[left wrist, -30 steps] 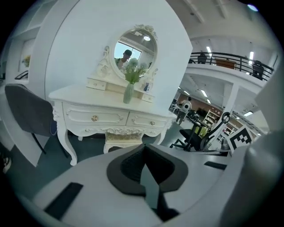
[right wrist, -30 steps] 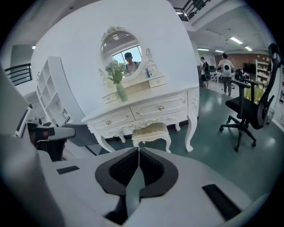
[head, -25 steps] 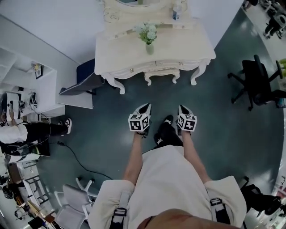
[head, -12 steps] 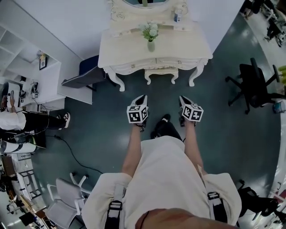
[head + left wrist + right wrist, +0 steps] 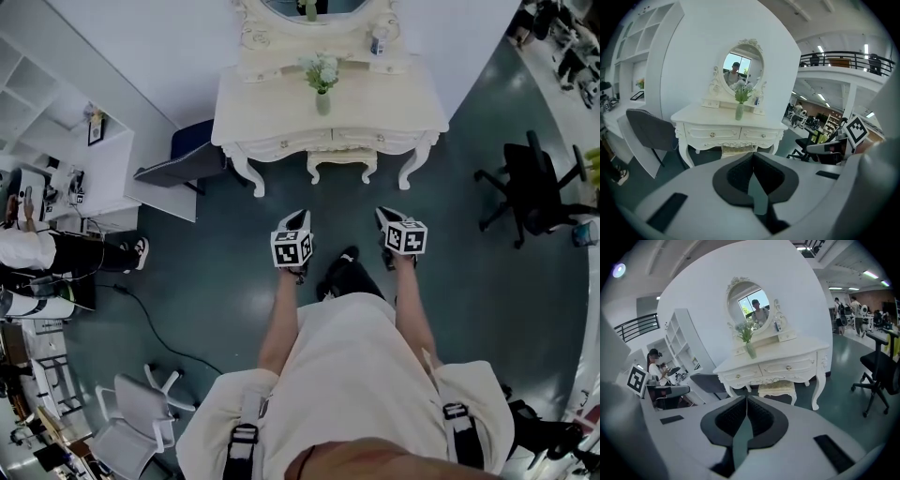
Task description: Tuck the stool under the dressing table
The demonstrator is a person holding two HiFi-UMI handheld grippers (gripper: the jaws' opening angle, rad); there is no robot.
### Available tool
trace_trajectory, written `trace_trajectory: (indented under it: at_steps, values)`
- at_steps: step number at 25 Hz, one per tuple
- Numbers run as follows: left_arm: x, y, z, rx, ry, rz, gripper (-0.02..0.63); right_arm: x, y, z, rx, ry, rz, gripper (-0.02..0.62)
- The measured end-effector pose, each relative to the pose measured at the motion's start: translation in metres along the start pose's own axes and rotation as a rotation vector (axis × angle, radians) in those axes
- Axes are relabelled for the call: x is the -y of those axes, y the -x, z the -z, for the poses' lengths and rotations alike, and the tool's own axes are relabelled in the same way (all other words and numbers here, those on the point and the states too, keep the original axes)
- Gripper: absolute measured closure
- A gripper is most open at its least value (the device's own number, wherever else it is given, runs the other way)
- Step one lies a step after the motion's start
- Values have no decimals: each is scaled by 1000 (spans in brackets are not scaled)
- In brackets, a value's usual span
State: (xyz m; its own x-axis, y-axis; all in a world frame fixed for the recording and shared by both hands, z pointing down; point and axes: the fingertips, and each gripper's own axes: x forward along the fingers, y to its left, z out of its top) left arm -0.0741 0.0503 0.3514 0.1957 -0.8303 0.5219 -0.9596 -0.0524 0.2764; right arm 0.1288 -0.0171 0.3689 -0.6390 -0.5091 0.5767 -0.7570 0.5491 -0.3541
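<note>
The cream stool (image 5: pixel 341 161) stands under the white dressing table (image 5: pixel 384 108), between its front legs. Both grippers hang in the air over the dark floor, well short of the table and apart from the stool. My left gripper (image 5: pixel 302 217) is shut with nothing in it, and so is my right gripper (image 5: pixel 382 214). In the left gripper view the shut left gripper (image 5: pixel 753 158) points at the table (image 5: pixel 717 118) and the stool (image 5: pixel 737 150). The right gripper view has the shut right gripper (image 5: pixel 746 401) below the table (image 5: pixel 787 355) and the stool (image 5: pixel 776 387).
A vase of flowers (image 5: pixel 322 82) and an oval mirror (image 5: pixel 309 7) are on the table. A grey chair (image 5: pixel 183 165) stands at its left, a black office chair (image 5: pixel 534 183) at the right. White shelving (image 5: pixel 84 178) and a seated person (image 5: pixel 47 258) are far left.
Both grippers stay shut and empty. The right one has drifted slightly outward. The table and stool sit a little higher in the head view; the stool has not moved under the table.
</note>
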Motion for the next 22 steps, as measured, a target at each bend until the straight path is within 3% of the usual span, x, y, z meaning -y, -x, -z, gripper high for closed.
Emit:
trace_trajectory:
  at_steps: [10,22]
  values:
    - [4,-1,10,-20,2,3,591,-18,-7,19,-45,40,-39,551]
    - [9,-1,19,-29,31,8,591,-2,8,33,-40,29,35,551]
